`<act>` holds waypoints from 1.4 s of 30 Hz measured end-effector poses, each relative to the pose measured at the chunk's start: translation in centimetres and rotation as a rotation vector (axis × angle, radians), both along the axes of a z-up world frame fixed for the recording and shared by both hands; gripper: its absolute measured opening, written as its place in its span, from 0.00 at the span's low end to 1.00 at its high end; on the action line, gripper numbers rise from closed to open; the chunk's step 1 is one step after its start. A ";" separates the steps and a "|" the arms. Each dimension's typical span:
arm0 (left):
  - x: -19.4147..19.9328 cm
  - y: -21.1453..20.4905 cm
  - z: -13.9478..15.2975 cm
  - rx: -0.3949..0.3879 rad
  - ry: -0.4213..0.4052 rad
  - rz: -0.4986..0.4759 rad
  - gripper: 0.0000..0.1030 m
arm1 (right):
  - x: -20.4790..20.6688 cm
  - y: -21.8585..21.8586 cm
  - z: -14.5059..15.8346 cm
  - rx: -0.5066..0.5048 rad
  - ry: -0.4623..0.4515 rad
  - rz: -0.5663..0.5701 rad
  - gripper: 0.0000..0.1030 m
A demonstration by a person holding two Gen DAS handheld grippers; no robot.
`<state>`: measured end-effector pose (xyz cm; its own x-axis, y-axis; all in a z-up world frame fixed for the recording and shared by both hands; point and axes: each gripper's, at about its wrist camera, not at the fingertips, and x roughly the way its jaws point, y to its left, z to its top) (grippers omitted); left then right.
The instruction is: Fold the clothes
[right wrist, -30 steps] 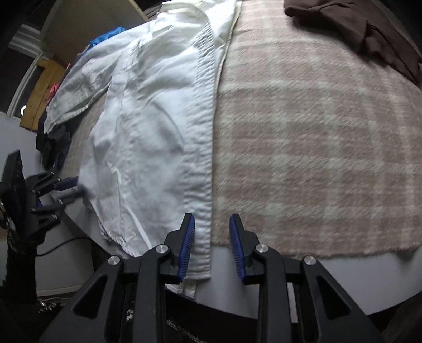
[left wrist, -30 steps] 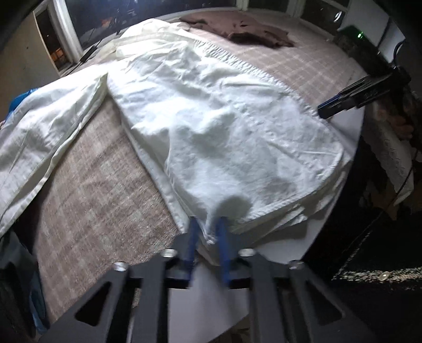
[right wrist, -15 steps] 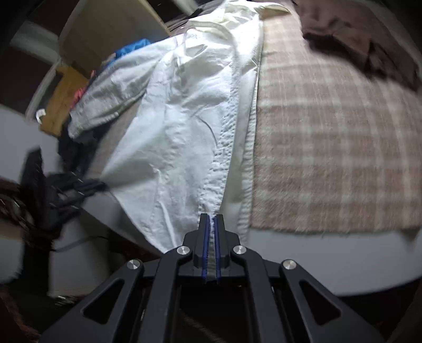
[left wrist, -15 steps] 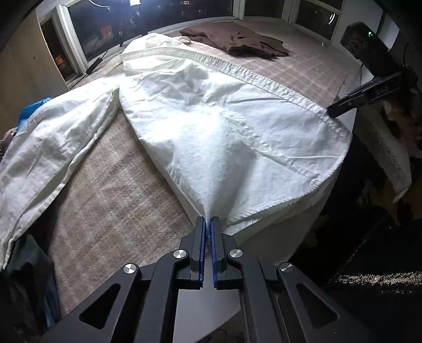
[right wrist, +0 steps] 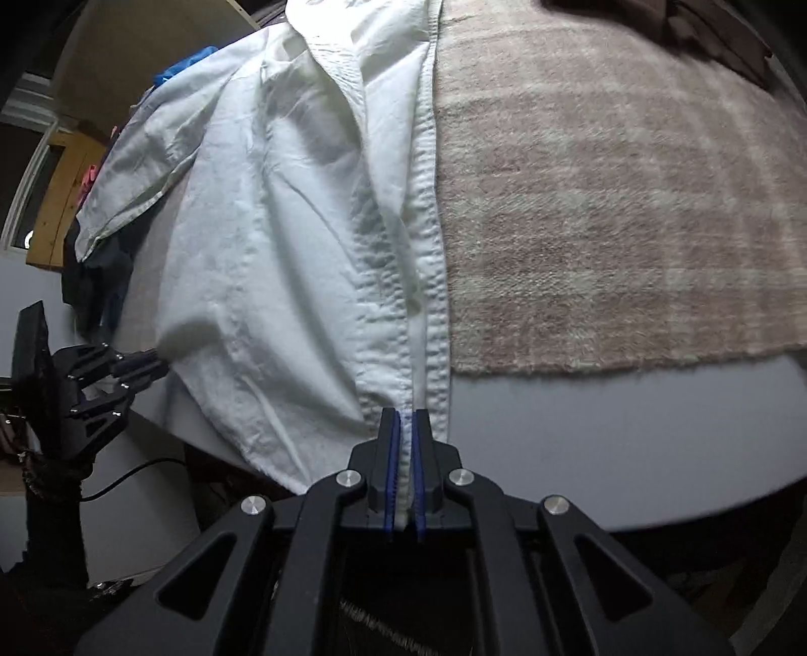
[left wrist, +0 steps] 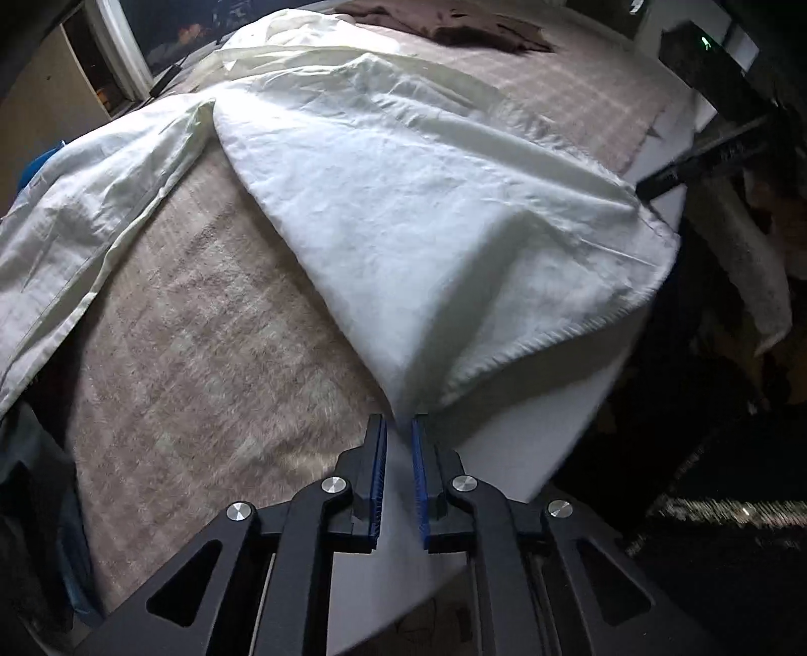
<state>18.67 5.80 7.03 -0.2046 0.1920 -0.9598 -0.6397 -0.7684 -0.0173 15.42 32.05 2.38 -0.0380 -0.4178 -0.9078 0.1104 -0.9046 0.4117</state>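
White shirt lies spread on a beige plaid blanket covering a white worktop. Long axis runs from the hem at the worktop's near edge to the collar end at the far side; button placket follows that axis, straight along the shirt's right edge in the right wrist view. One sleeve extends off to the left in the left wrist view, roughly across the body's axis. Hem partly overhangs the near edge of the worktop.

Left gripper: jaws opening, blue pads a little apart. The lower corner of the hem is drawn to a point that ends just at the fingertips; no cloth seen pressed between the pads. Fabric tents upward from that corner toward the body.

Right gripper: jaws together, clamped on the bottom end of the placket, white cloth visible between the blue pads. From the left wrist view its dark tip sits at the shirt's far hem corner.

Brown garment lies crumpled on the blanket at the far end, apart from the shirt. A blue cloth shows beyond the sleeve.
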 end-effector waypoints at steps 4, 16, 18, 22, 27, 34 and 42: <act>-0.2 -2.2 3.5 0.034 0.025 0.029 0.12 | 0.7 0.8 5.8 -0.028 0.085 0.011 0.06; -14.4 0.7 7.7 0.191 0.189 0.118 0.23 | -13.1 -4.2 20.8 0.054 0.561 0.144 0.54; -16.7 2.0 6.7 0.232 0.155 0.150 0.23 | -18.8 -6.8 19.4 0.073 0.540 0.175 0.54; -19.1 4.7 3.9 0.266 0.090 0.178 0.23 | -30.2 -11.5 14.5 0.082 0.423 0.217 0.54; -20.9 7.4 0.0 0.233 0.024 0.194 0.23 | -39.5 -17.9 6.7 0.258 0.301 0.321 0.55; -22.3 6.0 -2.3 0.263 -0.057 0.274 0.22 | -43.0 -17.5 2.8 0.313 0.253 0.359 0.03; -22.0 7.1 -2.0 0.191 -0.044 0.214 0.23 | -43.4 -0.6 3.7 0.165 0.346 0.057 0.06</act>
<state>-3.30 12.93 5.03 -0.2185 0.3268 -0.9195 -0.4587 -0.8661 -0.1988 -28.02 31.44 6.05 -0.3345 -0.2775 -0.9006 0.2689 -0.9440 0.1911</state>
